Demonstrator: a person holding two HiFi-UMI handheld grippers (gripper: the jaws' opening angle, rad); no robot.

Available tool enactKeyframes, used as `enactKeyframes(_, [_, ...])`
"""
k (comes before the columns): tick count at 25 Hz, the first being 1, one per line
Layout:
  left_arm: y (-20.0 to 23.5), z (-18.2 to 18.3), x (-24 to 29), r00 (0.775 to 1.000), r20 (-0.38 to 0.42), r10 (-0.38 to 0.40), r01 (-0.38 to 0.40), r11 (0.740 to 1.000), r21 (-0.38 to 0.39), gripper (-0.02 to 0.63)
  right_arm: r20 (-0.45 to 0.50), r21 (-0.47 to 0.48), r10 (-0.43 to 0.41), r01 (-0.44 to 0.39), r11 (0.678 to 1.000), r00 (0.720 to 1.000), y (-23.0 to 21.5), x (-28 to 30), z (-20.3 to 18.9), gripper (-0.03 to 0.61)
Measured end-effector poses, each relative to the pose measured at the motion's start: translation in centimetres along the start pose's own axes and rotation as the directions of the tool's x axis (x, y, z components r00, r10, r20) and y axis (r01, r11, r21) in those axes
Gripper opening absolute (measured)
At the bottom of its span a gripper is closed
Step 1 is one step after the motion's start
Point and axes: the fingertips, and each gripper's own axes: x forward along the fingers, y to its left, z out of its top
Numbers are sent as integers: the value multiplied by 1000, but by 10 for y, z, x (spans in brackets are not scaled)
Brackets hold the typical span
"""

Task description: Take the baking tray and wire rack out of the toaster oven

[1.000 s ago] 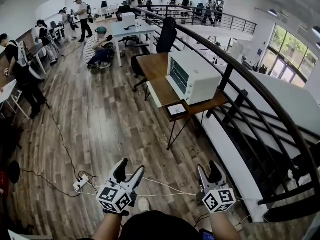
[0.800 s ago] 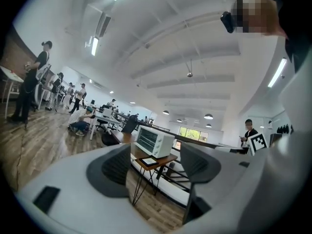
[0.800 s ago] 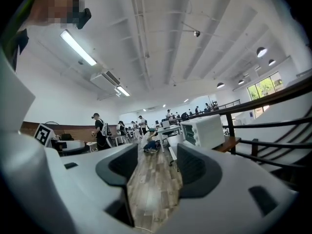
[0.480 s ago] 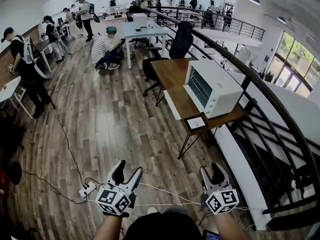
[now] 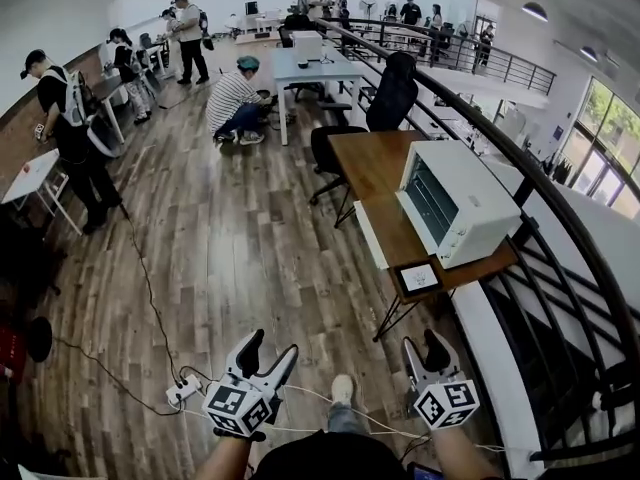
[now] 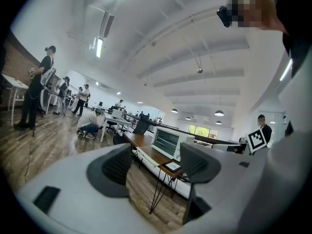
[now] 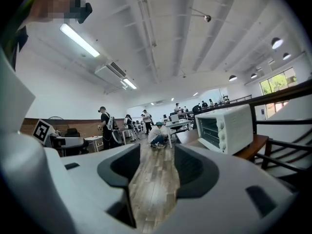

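The white toaster oven (image 5: pixel 455 203) stands on a wooden table (image 5: pixel 372 163) ahead and to the right, with its glass door shut. The baking tray and wire rack cannot be made out behind the glass. The oven also shows small in the left gripper view (image 6: pixel 168 141) and at the right of the right gripper view (image 7: pixel 226 128). Both grippers are held low over the floor, well short of the table. My left gripper (image 5: pixel 270 346) (image 6: pixel 156 165) is open and empty. On my right gripper (image 5: pixel 421 343) (image 7: pixel 151 167) the jaws are closing with nothing between them.
A tablet (image 5: pixel 418 276) lies on the table's near corner and a white board (image 5: pixel 370 233) along its left edge. A black office chair (image 5: pixel 390 93) stands behind the table and a dark railing (image 5: pixel 545 218) runs along its right. A power strip (image 5: pixel 182 390) and cables lie on the floor; several people stand farther back.
The table and oven have come nearer and shifted right in the head view. Both grippers travelled forward with me, and the right jaws have narrowed a little.
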Motion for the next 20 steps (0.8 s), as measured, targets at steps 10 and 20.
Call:
enactKeyframes(10, [44, 38, 112, 997, 21, 69, -70, 997, 29, 308, 28, 25, 79, -80, 996, 996, -59, 147, 39, 206])
enactKeyframes(20, [48, 43, 198, 996, 1, 87, -87, 996, 20, 308, 19, 73, 90, -91, 993, 996, -113, 205, 44, 198])
